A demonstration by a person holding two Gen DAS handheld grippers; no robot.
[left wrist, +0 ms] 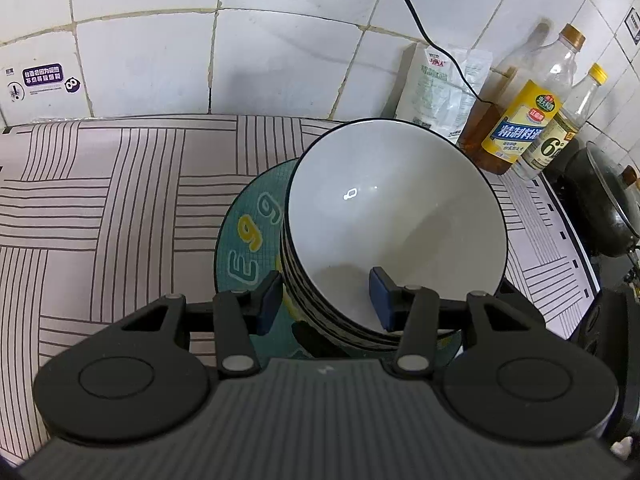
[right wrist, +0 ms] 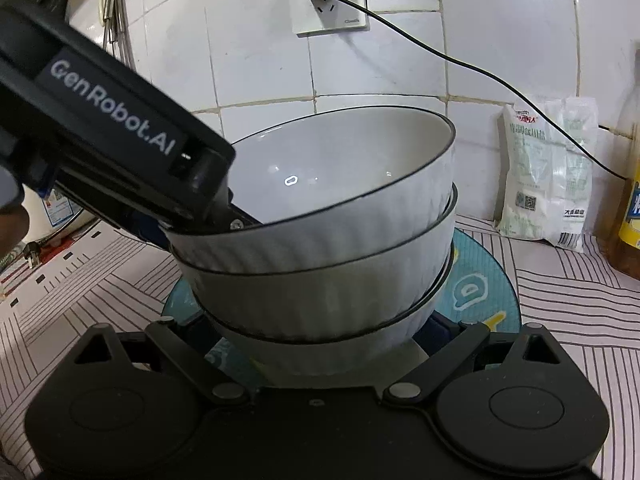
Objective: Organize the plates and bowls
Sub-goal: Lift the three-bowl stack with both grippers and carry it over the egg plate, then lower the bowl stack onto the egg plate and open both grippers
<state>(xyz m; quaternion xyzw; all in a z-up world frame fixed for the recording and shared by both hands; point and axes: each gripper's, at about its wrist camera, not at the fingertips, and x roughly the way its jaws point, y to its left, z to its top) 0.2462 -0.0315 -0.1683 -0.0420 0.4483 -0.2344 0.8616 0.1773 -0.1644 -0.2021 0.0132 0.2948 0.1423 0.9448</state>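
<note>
Three nested white bowls with black rims (right wrist: 320, 252) form a stack over a teal plate with yellow letters (left wrist: 248, 236) (right wrist: 480, 292). The top bowl (left wrist: 400, 208) is tilted. My left gripper (left wrist: 326, 300) is shut on the stack's near wall, one blue pad (left wrist: 382, 300) inside the top bowl and the other pad outside. In the right wrist view it comes in from the upper left (right wrist: 196, 224). My right gripper (right wrist: 316, 332) straddles the bottom bowl low down. Its right pad (right wrist: 438, 328) lies against the wall, and the left pad is hidden.
A striped cover (left wrist: 100, 200) lies over the counter up to the tiled wall. Bottles (left wrist: 524, 120), a white bag (right wrist: 548, 172) and a dark pan (left wrist: 604, 204) stand at the right. A black cable (right wrist: 460, 60) runs down from a wall socket (right wrist: 328, 4).
</note>
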